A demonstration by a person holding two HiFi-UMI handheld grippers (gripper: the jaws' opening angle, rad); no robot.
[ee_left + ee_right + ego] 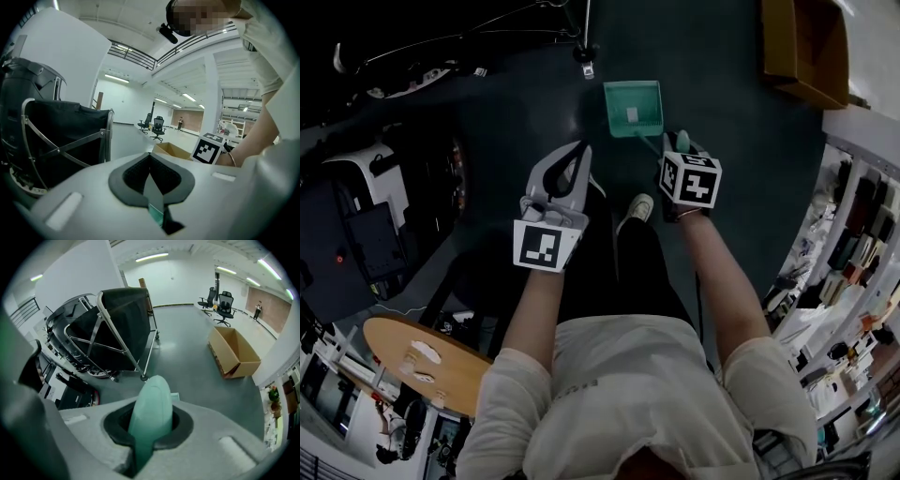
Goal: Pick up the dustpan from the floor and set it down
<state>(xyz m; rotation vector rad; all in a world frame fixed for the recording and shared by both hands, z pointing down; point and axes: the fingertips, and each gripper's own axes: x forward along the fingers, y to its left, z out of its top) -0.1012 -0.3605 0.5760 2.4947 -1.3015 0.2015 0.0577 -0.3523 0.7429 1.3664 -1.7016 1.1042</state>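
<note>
Head view looks steeply down on a dark green floor (712,84) with clutter at its edges: a black folding cart (356,234) to the left, a round wooden table (422,361) at lower left, an open cardboard box (802,42) at upper right and crowded shelves (853,244) down the right side. A thin metal stand (584,52) ends on the floor just beyond the dustpan (633,108). The person's shoe (639,206) shows between the two forearms.

The green dustpan lies out ahead of the right gripper (678,150), its open tray facing up at the camera and its thin stem running back to the jaws. Whether the tray touches the floor cannot be told. No other thing touches it; the stand's foot is the nearest.

Right gripper view shows the jaws closed tight on the dustpan's rounded green handle (150,404), which stands up through the right gripper (150,427). Beyond it are the cart (117,329), the box (234,352) and two office chairs (220,301) far off. This gripper points steeply down, arm stretched forward, marker cube facing up.

Left gripper (578,155) is held beside it, apart from the dustpan and pointing closer to level. In the left gripper view its pads meet in a line with nothing gripped (a sliver of green shows below them, too small to identify). The left gripper (151,180) faces the cart (61,136), the box (171,150) and the right gripper's marker cube (208,149).
</note>
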